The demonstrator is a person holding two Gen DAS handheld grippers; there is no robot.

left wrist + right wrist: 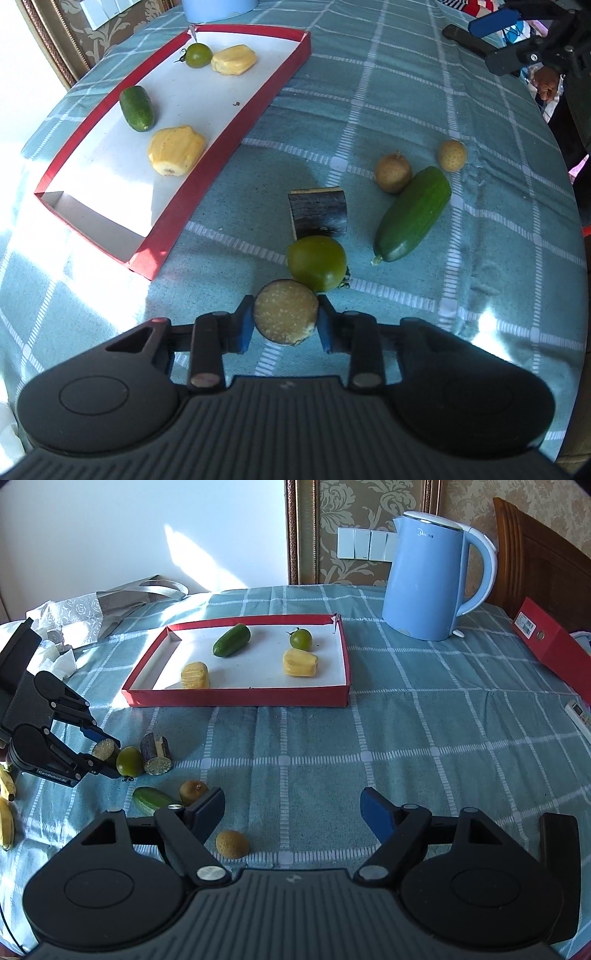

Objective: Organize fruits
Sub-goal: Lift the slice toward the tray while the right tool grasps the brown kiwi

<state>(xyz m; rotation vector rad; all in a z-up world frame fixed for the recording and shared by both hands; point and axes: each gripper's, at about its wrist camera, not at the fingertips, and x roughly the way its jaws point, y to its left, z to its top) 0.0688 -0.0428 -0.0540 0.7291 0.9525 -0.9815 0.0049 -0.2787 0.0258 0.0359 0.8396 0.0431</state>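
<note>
Already in the red tray [236,122], far left: two yellow pieces, a small cucumber, a green tomato. Left on the cloth: eggplant chunk [318,213], green tomato [317,263], long cucumber [413,214], two brown fruits. Near centre, left gripper [285,322] tilted steeply down, clenched on an eggplant slice [285,316]. Far right, right gripper [293,810] released, empty, hovering over cloth.

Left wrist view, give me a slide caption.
Left tool shut on an eggplant slice beside a green tomato, red tray ahead.
</note>
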